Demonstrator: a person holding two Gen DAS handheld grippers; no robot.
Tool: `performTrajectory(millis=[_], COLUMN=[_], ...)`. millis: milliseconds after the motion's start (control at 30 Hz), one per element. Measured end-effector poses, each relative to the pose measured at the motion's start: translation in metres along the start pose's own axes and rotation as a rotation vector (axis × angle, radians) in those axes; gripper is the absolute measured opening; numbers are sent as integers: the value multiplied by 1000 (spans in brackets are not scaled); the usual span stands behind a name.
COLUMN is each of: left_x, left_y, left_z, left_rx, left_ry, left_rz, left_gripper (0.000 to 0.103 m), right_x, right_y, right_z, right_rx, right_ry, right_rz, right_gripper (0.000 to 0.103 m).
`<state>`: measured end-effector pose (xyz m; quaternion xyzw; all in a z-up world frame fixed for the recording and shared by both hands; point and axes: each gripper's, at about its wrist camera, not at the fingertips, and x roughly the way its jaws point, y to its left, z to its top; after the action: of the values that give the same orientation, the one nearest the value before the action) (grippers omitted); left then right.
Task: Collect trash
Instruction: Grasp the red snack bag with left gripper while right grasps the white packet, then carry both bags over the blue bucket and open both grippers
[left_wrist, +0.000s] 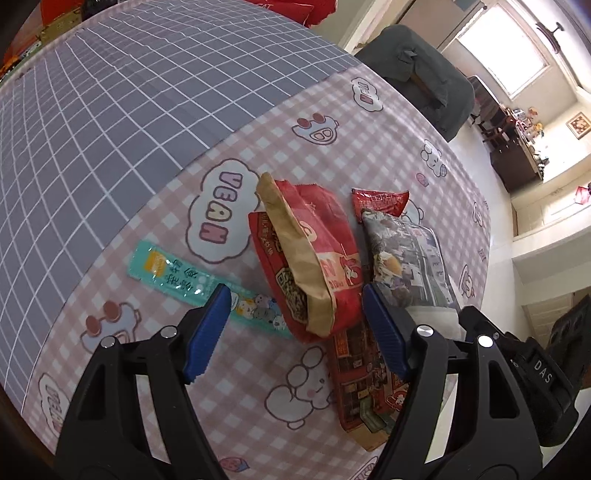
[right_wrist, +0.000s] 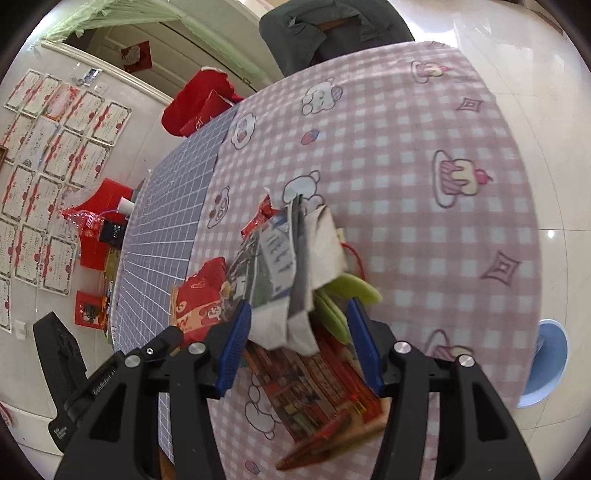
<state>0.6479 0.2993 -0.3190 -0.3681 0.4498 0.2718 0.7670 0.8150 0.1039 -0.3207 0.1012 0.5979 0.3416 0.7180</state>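
i have the left gripper (left_wrist: 295, 325) wide open, empty, straddling the upright red snack bag (left_wrist: 314, 266) to pinch it; right gripper (right_wrist: 299, 347) also open, empty, over the crumpled tissue (right_wrist: 295, 325).

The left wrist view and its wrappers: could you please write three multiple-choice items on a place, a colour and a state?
1. Where does the teal sachet lie?
A. on the pink checked cloth
B. on a chair
C. on the floor

2. What colour are the pads of the left gripper?
A. green
B. blue
C. white

3. How does the left gripper stand?
A. shut on the sachet
B. shut on nothing
C. open, around the red snack bag

Answers: 1 A, the sachet lies flat on the cloth; 2 B, both pads are blue; 3 C, the fingers stand apart on either side of the bag.
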Motion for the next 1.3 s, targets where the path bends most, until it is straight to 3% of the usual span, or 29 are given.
performTrajectory(millis=[67,133,167,267,500,767,933,1133,1300], left_x=[3,8,10,8,-22,-79,-111,-131,-123], left_y=[-1,-3,-4,-5,1,-10,-35,-91,-160], left_z=[2,4,5,6,1,-14,-28,-62,-102], left_rx=[13,35,43,60,58,71,100,178,279], left_ry=[5,16,30,18,-34,-144,-179,-180,-133], left_rz=[-22,-34,-39,-40,-28,-8,-32,-82,-132], left_gripper=[71,52,46,41,36,36,36,36,36], right_x=[5,8,10,15,-2,-35,-81,-156,-213], right_y=[7,11,13,22,46,64,60,18,-48], right_z=[2,2,3,3,-1,-7,-7,-10,-17], right_rx=[-10,-20,-28,-62,-152,-220,-232,-220,-179], right_ry=[-6,-14,-14,-7,-38,-56,-97,-167,-214], right_rz=[-9,-11,-11,-18,35,107,174,181,112], right_gripper=[53,52,45,26,7,5,5,5,5])
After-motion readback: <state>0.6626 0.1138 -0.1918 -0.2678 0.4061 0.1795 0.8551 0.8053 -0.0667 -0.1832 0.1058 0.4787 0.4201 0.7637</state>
